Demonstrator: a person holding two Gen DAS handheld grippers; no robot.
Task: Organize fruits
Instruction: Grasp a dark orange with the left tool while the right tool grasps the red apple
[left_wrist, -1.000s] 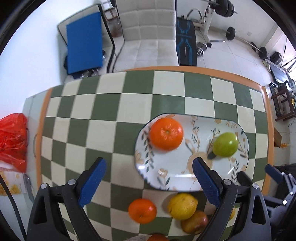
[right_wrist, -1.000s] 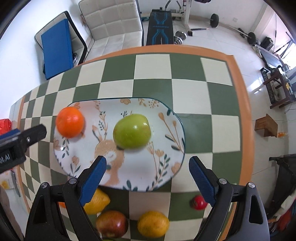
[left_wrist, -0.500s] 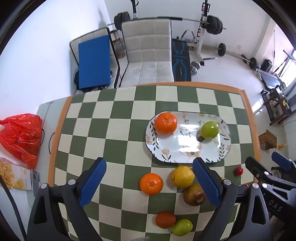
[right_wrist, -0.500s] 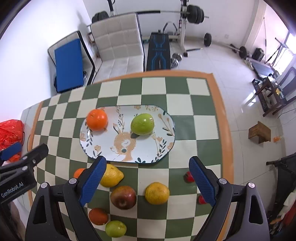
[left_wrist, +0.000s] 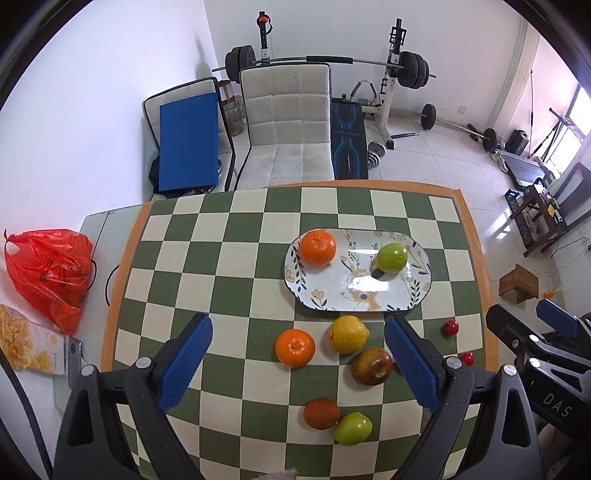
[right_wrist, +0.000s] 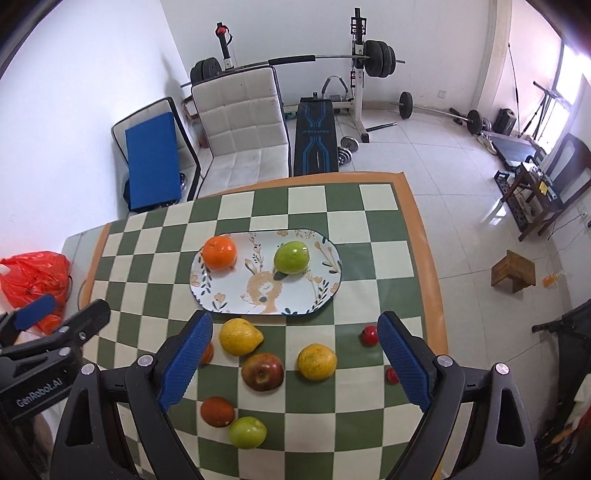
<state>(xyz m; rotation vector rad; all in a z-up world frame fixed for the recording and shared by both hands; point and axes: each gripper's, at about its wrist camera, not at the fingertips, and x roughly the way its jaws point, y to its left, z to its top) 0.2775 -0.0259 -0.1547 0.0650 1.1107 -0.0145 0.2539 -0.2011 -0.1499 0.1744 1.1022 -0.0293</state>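
An oval flowered plate (left_wrist: 369, 293) (right_wrist: 221, 291) on the checked table carries an orange (left_wrist: 317, 246) (right_wrist: 220, 253) and a green apple (left_wrist: 391, 257) (right_wrist: 291, 257). On the cloth in front of it lie loose fruits: an orange (left_wrist: 294, 348), a lemon (left_wrist: 348, 334) (right_wrist: 240, 336), a red apple (left_wrist: 371, 366) (right_wrist: 263, 371), a yellow citrus (right_wrist: 317, 362), a dark orange fruit (right_wrist: 217, 411), a second green apple (right_wrist: 247, 432) and two small red fruits (right_wrist: 370, 335). My left gripper (left_wrist: 297, 325) and right gripper (right_wrist: 295, 323) hang high above the loose fruits, both open and holding nothing.
A red plastic bag (left_wrist: 51, 273) and a cereal box (left_wrist: 29, 347) lie off the table's left side. A white chair (left_wrist: 291, 122), a blue mat and a weight bench stand behind the table. A small wooden stool (right_wrist: 513, 275) is on the floor at right.
Both grippers have risen and drawn back from the plate, so the plate looks smaller and the loose fruits in front of it have come into view. The jaws stayed wide apart.
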